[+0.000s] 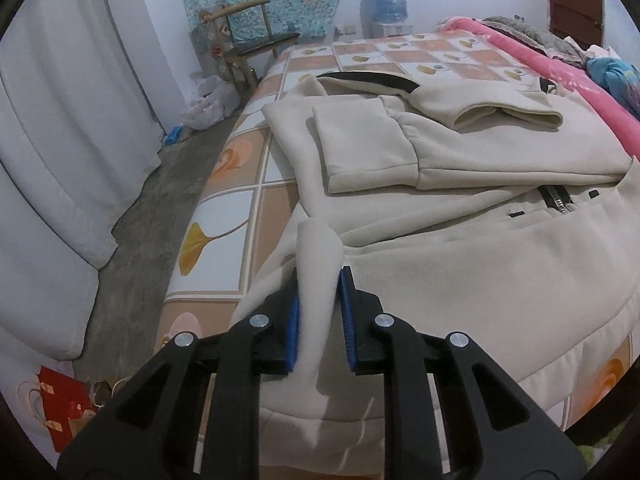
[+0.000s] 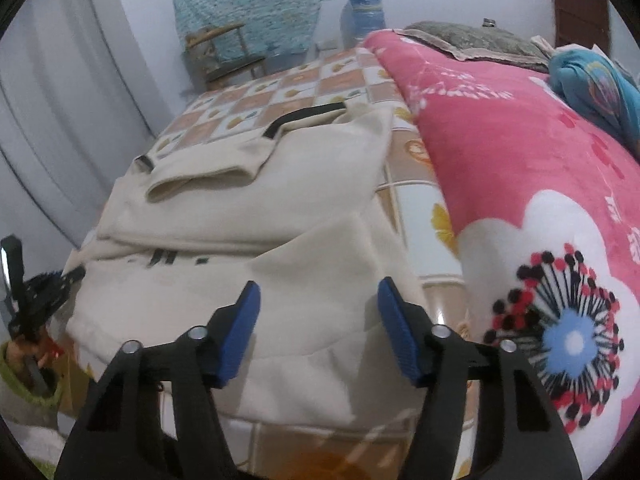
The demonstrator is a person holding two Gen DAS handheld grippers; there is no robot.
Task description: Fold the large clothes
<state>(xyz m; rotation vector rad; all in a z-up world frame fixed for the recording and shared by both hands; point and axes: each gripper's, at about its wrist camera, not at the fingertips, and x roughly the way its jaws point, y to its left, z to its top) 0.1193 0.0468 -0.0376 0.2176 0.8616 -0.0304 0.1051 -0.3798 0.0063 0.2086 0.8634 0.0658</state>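
We've got the left gripper point(image 1: 320, 284) angled down w/ its blue pads point(image 1: 295, 328) pinched on a raised fold at the near hem of the cream jacket point(image 1: 460, 248), which lies partly folded, sleeves tucked in, on the tile-print bed point(image 1: 240, 208). Our right gripper point(image 2: 318, 296) tilts down over the hem's other corner, jaws about half open, nothing pressed between; pink blanket point(image 2: 500, 152) just beside.

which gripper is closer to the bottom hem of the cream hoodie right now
Left. The left gripper is pinched on a raised fold at the hem of the cream hoodie; the right gripper hovers open just above that hem, without gripping it.
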